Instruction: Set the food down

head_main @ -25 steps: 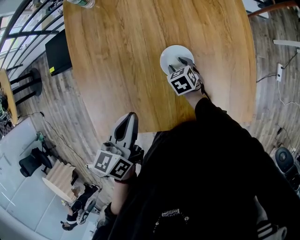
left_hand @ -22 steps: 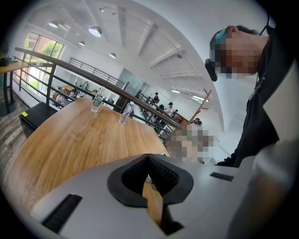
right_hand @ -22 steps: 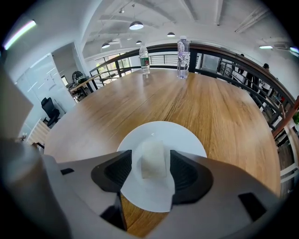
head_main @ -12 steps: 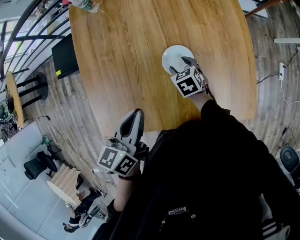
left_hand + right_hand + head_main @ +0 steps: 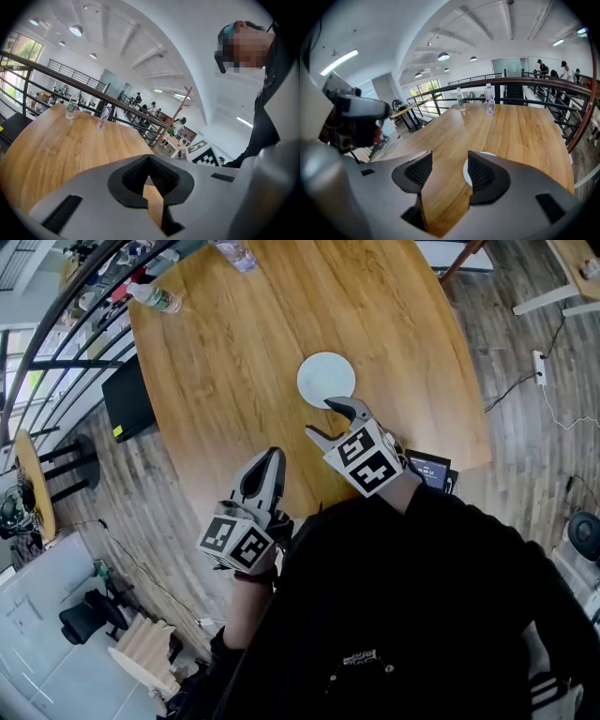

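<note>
Right gripper [image 5: 321, 418] jaws just opened, empty, by white plate [image 5: 325, 379] toward table [image 5: 225, 343] near edge; left gripper [image 5: 266, 459] clenched, empty.

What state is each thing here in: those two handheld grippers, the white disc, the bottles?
Left gripper: jaws shut, empty.
Right gripper: jaws have just been opening, wide apart, nothing between them.
Disc: lying flat on the table, apart from both grippers.
Bottles: upright at the table's far edge.
</note>
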